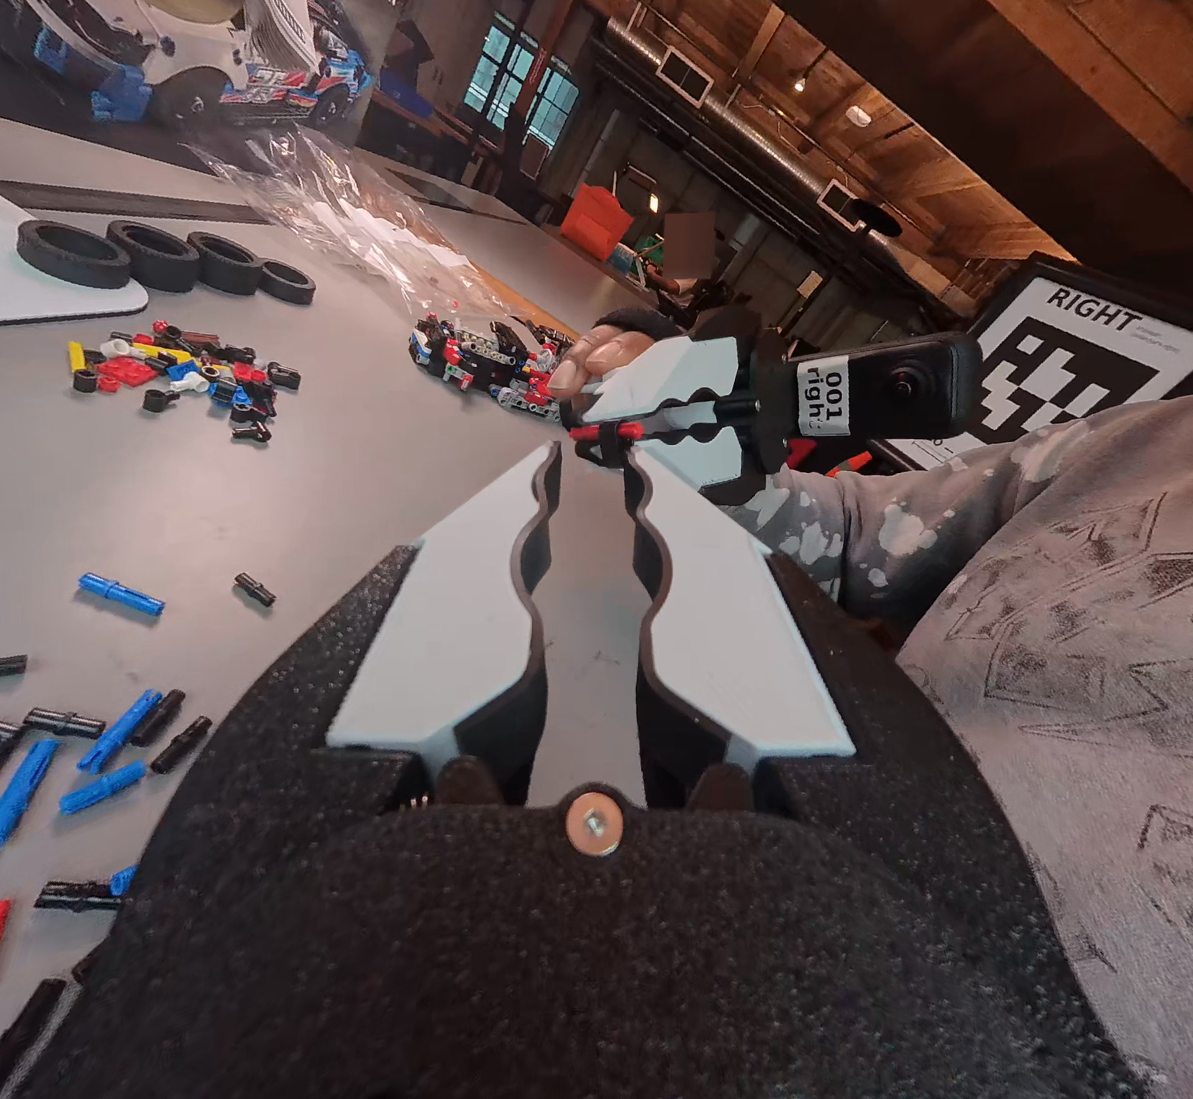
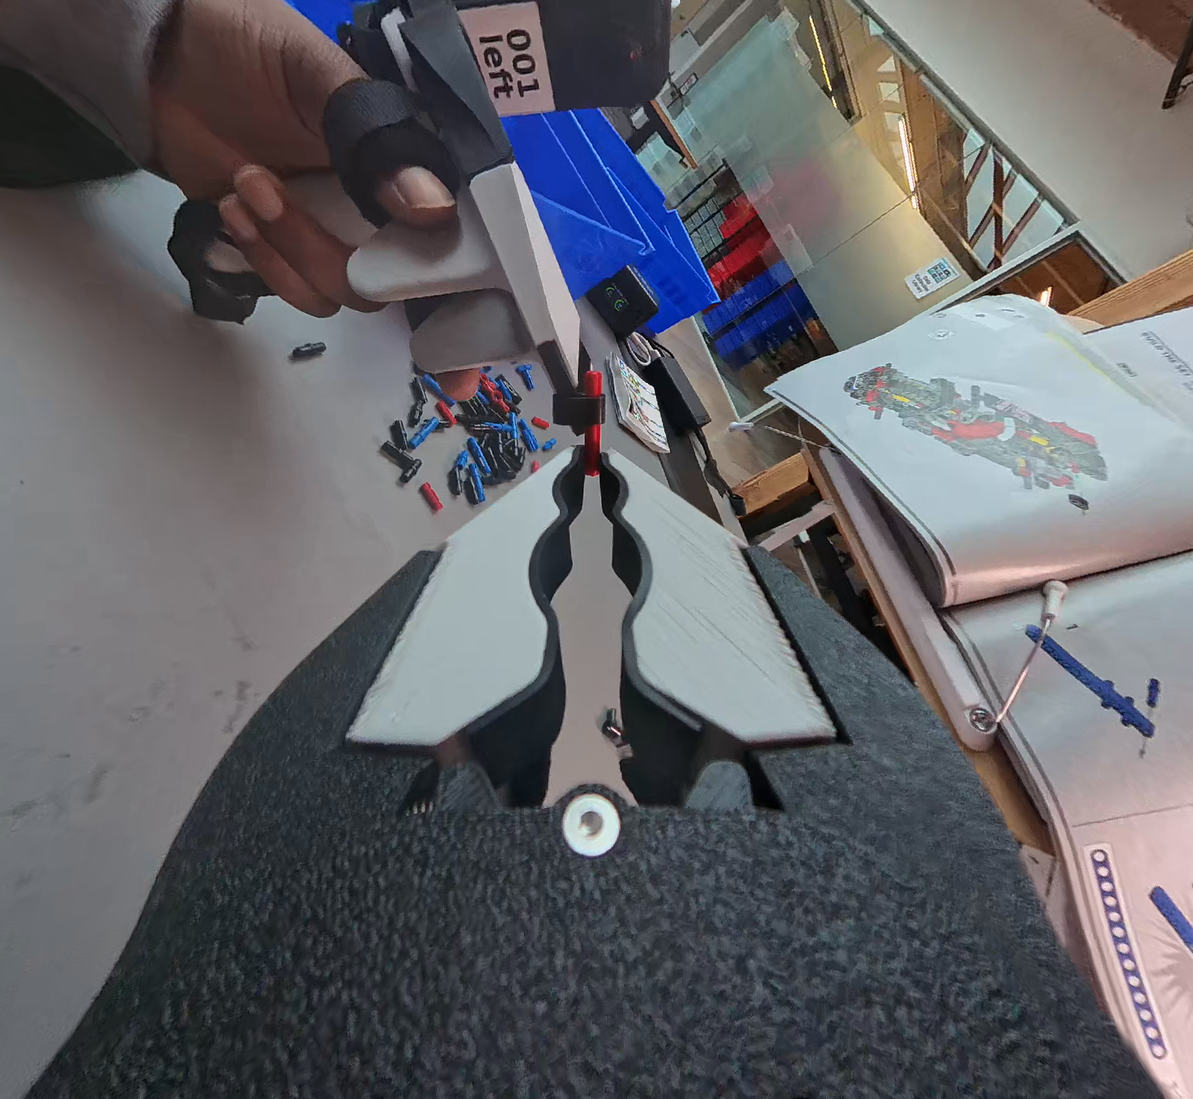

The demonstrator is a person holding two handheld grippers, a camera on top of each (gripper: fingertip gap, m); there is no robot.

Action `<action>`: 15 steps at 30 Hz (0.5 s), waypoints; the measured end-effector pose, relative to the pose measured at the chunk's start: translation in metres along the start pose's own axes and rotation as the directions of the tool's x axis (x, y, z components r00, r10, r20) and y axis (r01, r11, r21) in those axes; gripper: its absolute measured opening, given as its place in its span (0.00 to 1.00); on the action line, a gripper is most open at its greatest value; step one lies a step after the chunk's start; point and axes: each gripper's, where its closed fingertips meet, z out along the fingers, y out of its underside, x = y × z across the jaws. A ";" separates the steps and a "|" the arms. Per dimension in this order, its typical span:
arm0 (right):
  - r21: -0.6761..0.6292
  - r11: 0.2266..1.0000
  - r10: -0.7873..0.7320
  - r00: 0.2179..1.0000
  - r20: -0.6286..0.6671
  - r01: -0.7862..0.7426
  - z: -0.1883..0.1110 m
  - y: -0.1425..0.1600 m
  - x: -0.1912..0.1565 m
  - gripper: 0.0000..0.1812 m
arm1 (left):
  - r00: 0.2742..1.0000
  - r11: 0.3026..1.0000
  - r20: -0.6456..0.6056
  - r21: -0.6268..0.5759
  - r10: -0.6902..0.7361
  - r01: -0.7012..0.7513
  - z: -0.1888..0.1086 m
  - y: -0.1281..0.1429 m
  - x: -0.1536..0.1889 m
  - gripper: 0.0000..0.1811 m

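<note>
Far left: tyres (image 1: 155, 257) in a row, loose pins (image 1: 187, 374) just beside; bare table (image 1: 193, 519) betw. them and the tools, so open room that side; part-built model (image 1: 490, 364) near, behind the tips. Centre: left gripper (image 1: 591, 458), fingers narrowly apart, tips at a black connector (image 1: 603, 445); clamped or only touching, can't tell. Connector sits on a red axle (image 2: 591, 396); right gripper (image 2: 589, 464) pinches the axle's end, fingers nearly closed; axle runs in line w/ its fingers, all held above the table. Right: table edge close; booklet (image 2: 968, 454) beyond it; blue bin (image 2: 581, 177) behind; tighter that side.
</note>
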 end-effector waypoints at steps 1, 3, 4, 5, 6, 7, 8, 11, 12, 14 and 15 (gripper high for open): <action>-0.015 1.000 -0.022 1.000 -0.012 0.021 0.000 0.002 0.000 0.02 | 1.000 1.000 0.000 -0.005 0.000 0.000 0.001 0.001 0.000 0.10; -0.040 0.998 -0.052 0.999 -0.012 0.051 0.000 0.007 -0.001 0.02 | 1.000 1.000 -0.004 -0.021 0.006 -0.006 0.005 0.003 0.001 0.11; -0.043 0.997 -0.060 0.998 -0.016 0.059 0.000 0.008 -0.002 0.02 | 1.000 0.999 0.004 -0.032 0.012 -0.012 0.007 0.005 0.001 0.11; -0.051 0.997 -0.064 0.998 -0.013 0.064 0.000 0.009 -0.003 0.02 | 1.000 0.999 0.012 -0.041 0.023 -0.022 0.008 0.006 0.000 0.12; -0.054 0.996 -0.072 0.997 -0.011 0.071 0.000 0.009 -0.004 0.02 | 0.999 0.998 0.029 -0.045 0.036 -0.035 0.010 0.007 -0.001 0.11; -0.055 0.995 -0.081 0.997 -0.012 0.081 0.000 0.009 -0.004 0.02 | 0.997 0.998 0.049 -0.046 0.052 -0.049 0.010 0.007 -0.003 0.10; -0.061 0.994 -0.089 0.996 -0.011 0.089 0.000 0.010 -0.005 0.02 | 0.996 0.997 0.066 -0.049 0.065 -0.062 0.010 0.006 -0.005 0.07; -0.063 0.995 -0.077 0.997 -0.003 0.077 -0.001 0.011 -0.008 0.02 | 0.990 0.992 0.093 -0.082 0.107 -0.099 0.010 0.010 -0.006 0.04; -0.051 0.998 -0.040 0.999 0.013 0.040 -0.001 0.011 -0.010 0.02 | 0.987 0.988 0.096 -0.101 0.130 -0.120 0.010 0.012 -0.006 0.04; -0.017 0.998 0.067 0.995 0.073 -0.066 -0.004 0.010 -0.015 0.03 | 0.981 0.976 0.090 -0.146 0.173 -0.158 0.009 0.017 -0.005 0.04; 0.006 0.992 0.121 0.987 0.109 -0.123 -0.006 0.008 -0.019 0.03 | 0.981 0.972 0.071 -0.162 0.183 -0.169 0.008 0.020 -0.002 0.04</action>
